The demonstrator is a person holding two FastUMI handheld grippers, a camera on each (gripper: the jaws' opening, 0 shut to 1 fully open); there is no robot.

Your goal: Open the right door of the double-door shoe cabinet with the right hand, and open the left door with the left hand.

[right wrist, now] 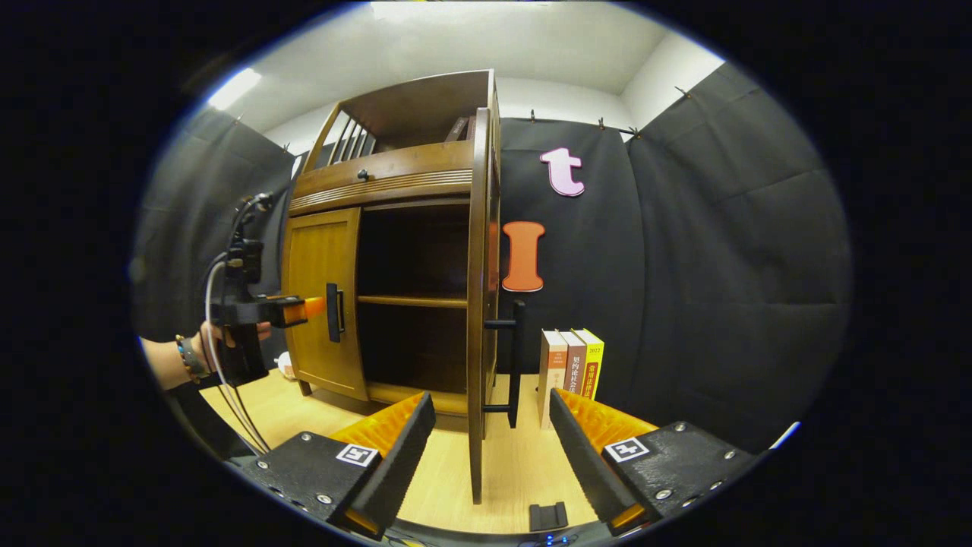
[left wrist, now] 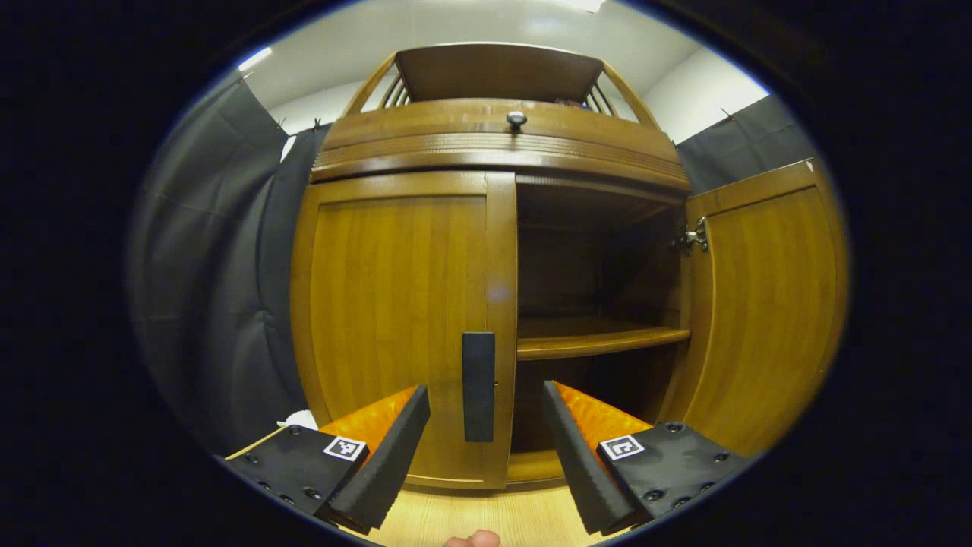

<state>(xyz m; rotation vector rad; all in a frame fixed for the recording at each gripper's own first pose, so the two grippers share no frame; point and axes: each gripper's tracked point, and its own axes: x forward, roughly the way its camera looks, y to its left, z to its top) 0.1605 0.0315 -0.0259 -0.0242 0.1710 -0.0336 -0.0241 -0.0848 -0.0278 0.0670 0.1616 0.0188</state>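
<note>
Black cloth walls, a white ceiling with lights, pale wooden floor.

Top-shelf items sit half hidden, unidentifiable.

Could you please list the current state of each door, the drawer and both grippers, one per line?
right door: swung wide open, edge-on in the right gripper view.
left door: shut.
left door handle: ungrasped, between the open fingers.
drawer: shut.
left gripper: open, facing the handle.
right gripper: open, holding nothing.
books: upright beside the cabinet.
</note>
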